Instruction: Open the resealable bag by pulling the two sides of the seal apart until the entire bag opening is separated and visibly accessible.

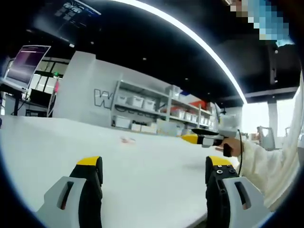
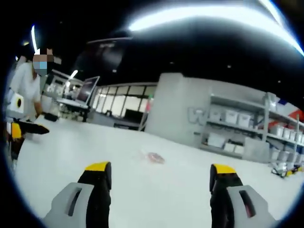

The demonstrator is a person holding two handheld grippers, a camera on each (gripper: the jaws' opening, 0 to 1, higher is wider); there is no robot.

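A small clear bag with pinkish contents [image 1: 127, 139] lies flat on the white table [image 1: 57, 142], well ahead of my left gripper [image 1: 153, 166]. That gripper is open and holds nothing. The right gripper [image 1: 191, 138] comes in from the right, held by a hand in a white sleeve [image 1: 266, 166]. In the right gripper view the same bag [image 2: 155, 157] lies just beyond my right gripper [image 2: 160, 168], which is wide open and holds nothing. The left gripper [image 2: 21, 129] shows at the far left edge over the table [image 2: 71, 147].
Shelves with white bins [image 1: 142, 107] stand behind the table by a grey wall. A monitor on a stand [image 1: 26, 64] is at the far left. A person in white [image 2: 26, 83] stands at the left of the right gripper view.
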